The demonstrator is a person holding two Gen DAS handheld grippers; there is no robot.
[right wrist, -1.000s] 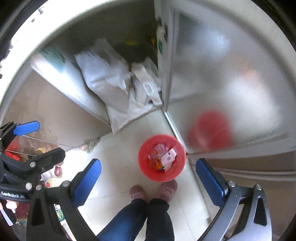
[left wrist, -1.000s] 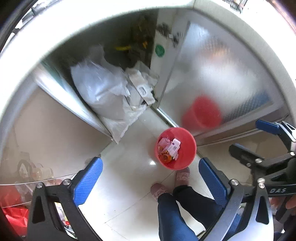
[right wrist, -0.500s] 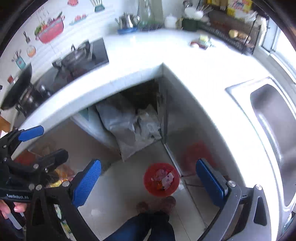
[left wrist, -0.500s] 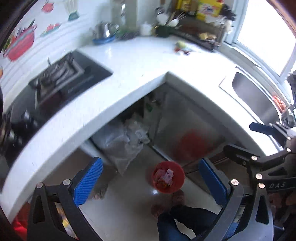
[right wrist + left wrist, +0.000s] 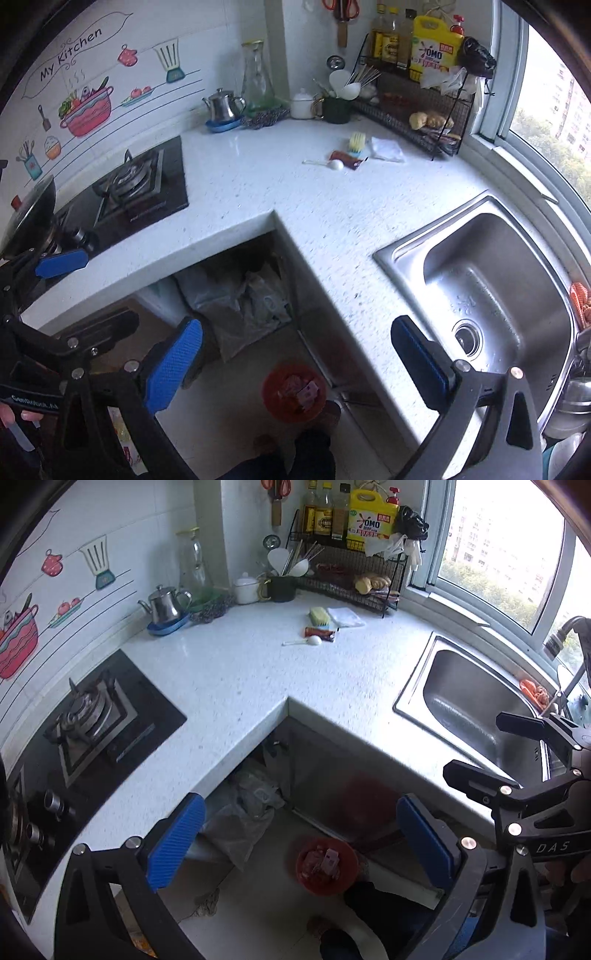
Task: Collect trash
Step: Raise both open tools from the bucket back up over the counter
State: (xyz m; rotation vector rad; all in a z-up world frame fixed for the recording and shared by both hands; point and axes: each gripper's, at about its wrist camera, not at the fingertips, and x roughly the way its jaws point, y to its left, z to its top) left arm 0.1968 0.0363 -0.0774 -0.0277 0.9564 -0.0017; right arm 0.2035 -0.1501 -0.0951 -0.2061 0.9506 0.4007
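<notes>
On the floor below the counter corner stands a red trash bin [image 5: 327,864] [image 5: 293,393] holding several wrappers. Far back on the white countertop [image 5: 258,679] [image 5: 295,192] lie a red-brown wrapper [image 5: 320,633] [image 5: 345,158], a white plastic spoon [image 5: 304,641] [image 5: 328,163], a clear white bag [image 5: 345,616] [image 5: 387,148] and a yellow brush [image 5: 318,614] [image 5: 357,142]. My left gripper [image 5: 301,834] hangs open and empty high over the bin. Beside it, my right gripper [image 5: 295,363] is also open and empty, well short of the counter items.
A black gas hob [image 5: 92,720] [image 5: 140,184] is on the left and a steel sink [image 5: 465,709] [image 5: 491,291] on the right. A wire rack [image 5: 351,579] with bottles stands by the window. Plastic bags [image 5: 240,299] fill the open cabinet. The person's legs [image 5: 369,923] are beside the bin.
Both grippers rose from low near the bin to high above the counter and tilted up. The hob, sink and counter items came into view. Both stayed open.
</notes>
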